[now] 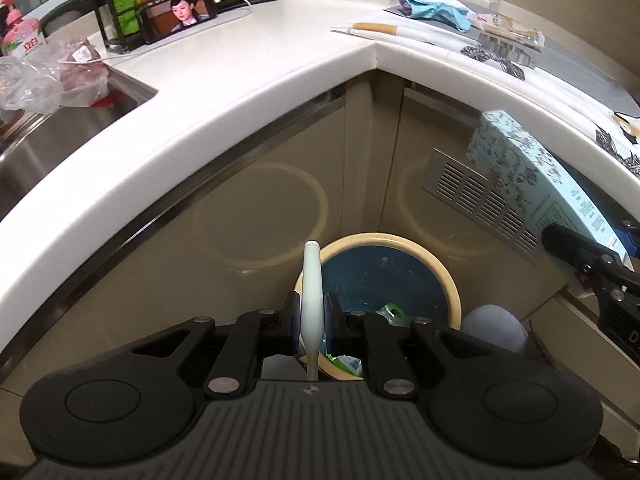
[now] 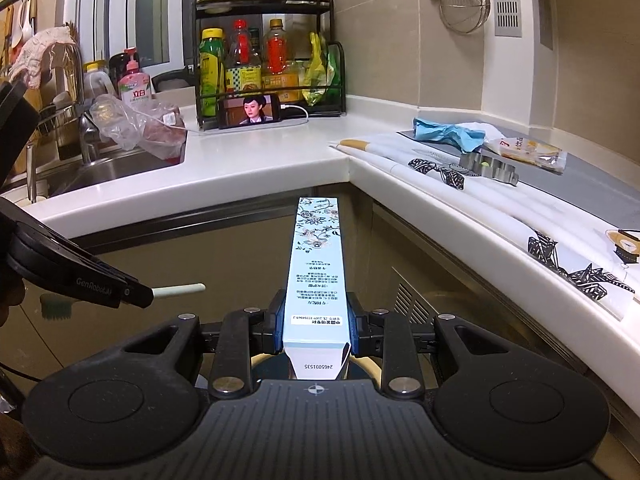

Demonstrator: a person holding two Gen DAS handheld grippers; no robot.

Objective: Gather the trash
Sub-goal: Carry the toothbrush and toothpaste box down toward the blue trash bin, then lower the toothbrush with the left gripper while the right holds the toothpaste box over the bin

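1. Left wrist view: the left gripper is clamped on a pale toothbrush, whose handle sticks up between the pads.
2. Below it on the floor, in the corner of the cabinets, stands a round bin with a cream rim and dark inside; green and clear wrappers lie in it.
3. At the right edge of this view the right gripper holds a light blue flowered box tilted under the white counter.
4. Right wrist view: the right gripper is clamped on the box, which points away along the fingers.
5. On the left, the left gripper shows the toothbrush handle poking out sideways.
6. On the counter lie a crumpled blue glove and a snack packet.
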